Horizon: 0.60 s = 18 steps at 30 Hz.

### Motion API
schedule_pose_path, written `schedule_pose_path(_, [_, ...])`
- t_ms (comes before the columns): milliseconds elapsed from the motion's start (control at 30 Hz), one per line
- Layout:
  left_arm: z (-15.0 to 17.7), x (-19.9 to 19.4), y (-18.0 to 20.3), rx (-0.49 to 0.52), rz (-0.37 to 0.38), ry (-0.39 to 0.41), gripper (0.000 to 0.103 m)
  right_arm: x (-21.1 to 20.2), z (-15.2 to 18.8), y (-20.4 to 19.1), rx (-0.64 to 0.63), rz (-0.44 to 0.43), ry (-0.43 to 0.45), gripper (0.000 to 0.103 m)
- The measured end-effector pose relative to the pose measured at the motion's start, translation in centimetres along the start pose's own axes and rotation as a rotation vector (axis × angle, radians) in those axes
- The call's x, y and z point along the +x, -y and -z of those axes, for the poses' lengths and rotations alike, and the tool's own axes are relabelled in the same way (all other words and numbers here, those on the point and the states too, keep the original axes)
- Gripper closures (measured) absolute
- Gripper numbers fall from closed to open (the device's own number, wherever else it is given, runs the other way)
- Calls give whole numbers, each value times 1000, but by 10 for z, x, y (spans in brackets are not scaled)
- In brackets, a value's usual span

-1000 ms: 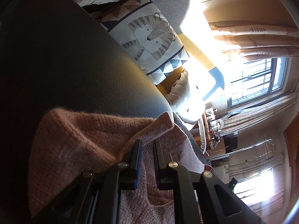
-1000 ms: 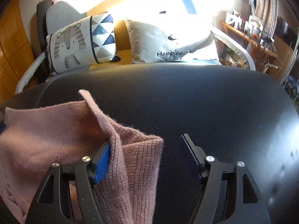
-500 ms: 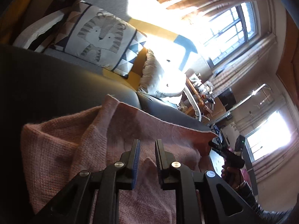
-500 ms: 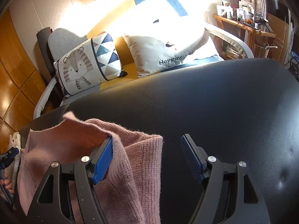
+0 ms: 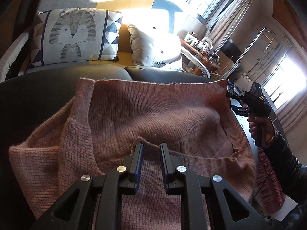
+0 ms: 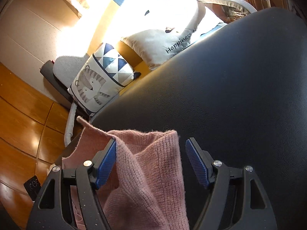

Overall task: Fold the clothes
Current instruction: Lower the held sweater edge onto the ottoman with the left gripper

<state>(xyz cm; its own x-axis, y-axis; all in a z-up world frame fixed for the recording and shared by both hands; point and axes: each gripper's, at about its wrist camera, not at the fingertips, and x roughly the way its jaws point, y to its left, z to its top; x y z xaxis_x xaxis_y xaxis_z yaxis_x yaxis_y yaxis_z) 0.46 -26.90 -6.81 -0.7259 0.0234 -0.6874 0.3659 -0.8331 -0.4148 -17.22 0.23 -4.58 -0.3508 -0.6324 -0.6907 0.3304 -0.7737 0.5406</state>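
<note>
The pink sweater [image 5: 145, 118] lies spread over the dark cushion [image 6: 230, 88], filling the middle of the left wrist view, flat enough for a fold. The left tongs [image 5: 150, 149] sit at its near edge, low in the frame, jaws a narrow gap apart with a small peak of knit rising between them; whether they pinch it I cannot tell. The right tongs [image 6: 151, 149] are spread wide at the bottom of their view, the sweater's corner draped against the left pad only, probably just let go.
</note>
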Motion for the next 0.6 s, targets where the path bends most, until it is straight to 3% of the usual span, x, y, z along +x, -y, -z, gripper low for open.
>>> schedule_pose_path(167, [1,-7,-1,24,-59,21,79,-12,0,-28,-191,126,71,28])
schedule_pose_path(333, [7,-1,2,48,-58,-8,76,-12,-5,-20,-88,54,50,28])
schedule_pose_path(433, [8,5,4,62,-57,-26,75,-7,-4,-3,43,-31,13,27])
schedule_pose_path(533, [7,8,4,68,-57,-45,74,0,-1,4,61,1,-32,27])
schedule_pose_path(600, [7,8,5,81,-60,-53,73,-6,2,6,51,16,-17,27])
